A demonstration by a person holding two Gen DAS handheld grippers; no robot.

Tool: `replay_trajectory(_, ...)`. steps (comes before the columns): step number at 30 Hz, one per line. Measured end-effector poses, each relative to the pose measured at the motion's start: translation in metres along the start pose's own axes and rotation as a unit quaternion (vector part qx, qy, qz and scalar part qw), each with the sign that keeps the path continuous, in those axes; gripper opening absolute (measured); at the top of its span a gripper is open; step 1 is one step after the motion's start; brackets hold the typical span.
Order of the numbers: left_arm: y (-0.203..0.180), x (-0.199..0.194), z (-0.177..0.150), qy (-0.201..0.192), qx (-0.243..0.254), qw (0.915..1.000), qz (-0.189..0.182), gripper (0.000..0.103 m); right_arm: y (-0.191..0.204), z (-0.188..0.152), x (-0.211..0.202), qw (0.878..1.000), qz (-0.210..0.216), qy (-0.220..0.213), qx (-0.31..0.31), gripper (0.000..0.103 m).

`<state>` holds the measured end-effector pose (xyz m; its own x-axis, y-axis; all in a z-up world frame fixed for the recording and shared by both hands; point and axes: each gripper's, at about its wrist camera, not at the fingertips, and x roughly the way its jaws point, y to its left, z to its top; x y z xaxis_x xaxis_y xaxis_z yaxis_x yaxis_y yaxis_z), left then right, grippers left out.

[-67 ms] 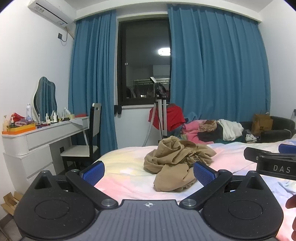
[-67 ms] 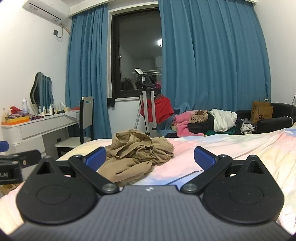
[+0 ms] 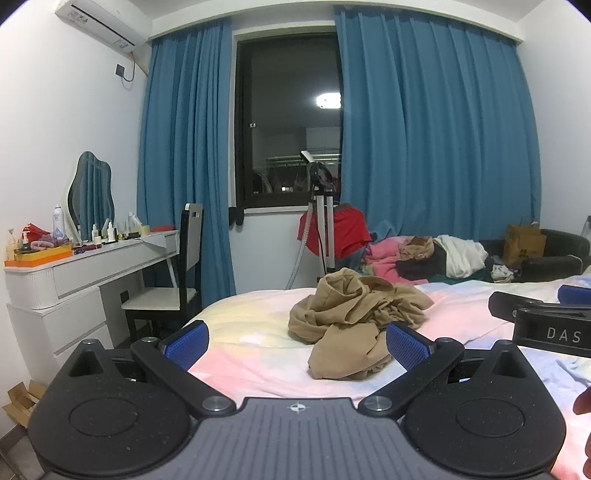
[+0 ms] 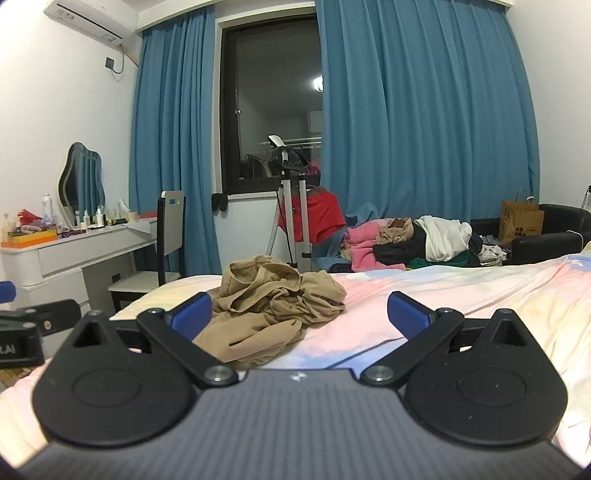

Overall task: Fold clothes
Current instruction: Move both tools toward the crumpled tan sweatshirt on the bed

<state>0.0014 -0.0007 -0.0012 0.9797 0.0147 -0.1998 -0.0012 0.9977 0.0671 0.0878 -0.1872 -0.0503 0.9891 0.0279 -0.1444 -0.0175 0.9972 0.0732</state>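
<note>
The bed (image 3: 258, 354) filled the lower half of both views, its sheet washed in pale pink, yellow and blue. Behind it, blue curtains (image 3: 436, 147) hung on either side of a dark window (image 3: 288, 122), and an air conditioner (image 3: 103, 20) sat high on the left wall. A white dressing table (image 3: 85, 273) stood at the left, crowded with bottles and a wavy-edged mirror (image 3: 90, 195), with a chair (image 3: 177, 284) pushed against it. A heap of mixed clothes (image 3: 424, 258) in pink, white and black lay beyond the far edge of the bed, next to a dark armchair (image 3: 554, 254) holding a brown paper bag (image 3: 524, 245). A garment steamer stand (image 3: 321, 221) rose in front of the window, with something red draped behind it.

The tan garment (image 3: 351, 321) lay crumpled in a loose mound on the bed, unfolded, touched by neither tool.

The left gripper (image 3: 297, 341) hovered low over the near edge of the bed with its blue-padded fingers (image 3: 186, 343) spread wide and nothing between them; the tan garment lay just ahead, toward its right finger. The right gripper (image 4: 299, 312) was likewise spread wide and empty, with the same garment (image 4: 273, 310) lying ahead near its left finger. Each tool showed at the edge of the other's view, side by side and apart.
</note>
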Motion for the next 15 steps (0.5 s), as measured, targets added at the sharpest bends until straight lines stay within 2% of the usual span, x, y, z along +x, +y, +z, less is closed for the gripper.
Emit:
replay_trajectory(8,-0.0020,0.0084,-0.0023,0.017,0.002,0.9999,0.000,0.103,0.0035,-0.0036,-0.0044,1.000,0.001,0.001,-0.007,0.103)
replay_trajectory(15,0.0038,0.0026,-0.0014,0.011,-0.009,0.9999,-0.005,0.103,0.0024,-0.0088,0.0010,1.000,-0.002,0.000,-0.006,0.103)
